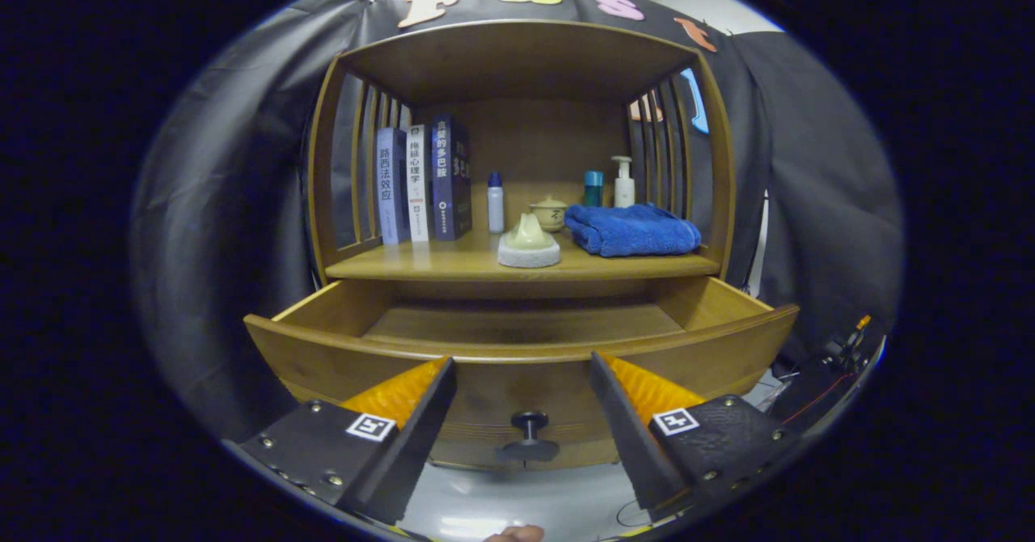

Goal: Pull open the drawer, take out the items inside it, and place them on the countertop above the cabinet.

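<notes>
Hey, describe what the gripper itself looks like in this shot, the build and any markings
The gripper has two wedge-shaped fingers with ribbed inner faces, on black bodies fixed with small screws. Each body carries a square black-and-white marker tag.

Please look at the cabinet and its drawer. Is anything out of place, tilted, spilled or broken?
Nothing stands out. The drawer is pulled open and level, and its visible floor is bare. The books stand upright; the blue towel lies folded on the shelf. The tool is open, its fingers either side of the knob.
</notes>
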The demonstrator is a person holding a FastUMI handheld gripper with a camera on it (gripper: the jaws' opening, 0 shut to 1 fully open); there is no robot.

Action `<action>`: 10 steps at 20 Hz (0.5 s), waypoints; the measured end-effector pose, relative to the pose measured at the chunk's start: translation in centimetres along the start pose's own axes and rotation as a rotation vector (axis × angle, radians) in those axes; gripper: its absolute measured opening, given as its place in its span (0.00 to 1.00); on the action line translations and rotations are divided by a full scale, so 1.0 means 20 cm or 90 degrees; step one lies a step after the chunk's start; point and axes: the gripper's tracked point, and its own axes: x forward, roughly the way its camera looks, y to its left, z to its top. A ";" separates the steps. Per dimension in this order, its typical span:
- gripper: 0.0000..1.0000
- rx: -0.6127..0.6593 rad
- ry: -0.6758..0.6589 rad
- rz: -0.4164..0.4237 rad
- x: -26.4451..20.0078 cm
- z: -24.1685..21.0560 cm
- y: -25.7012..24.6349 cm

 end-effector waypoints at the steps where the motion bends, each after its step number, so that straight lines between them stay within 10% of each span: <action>1: 1.00 0.002 0.000 0.000 0.02 0.01 0.00; 10: 1.00 0.003 -0.002 0.003 0.21 0.05 0.01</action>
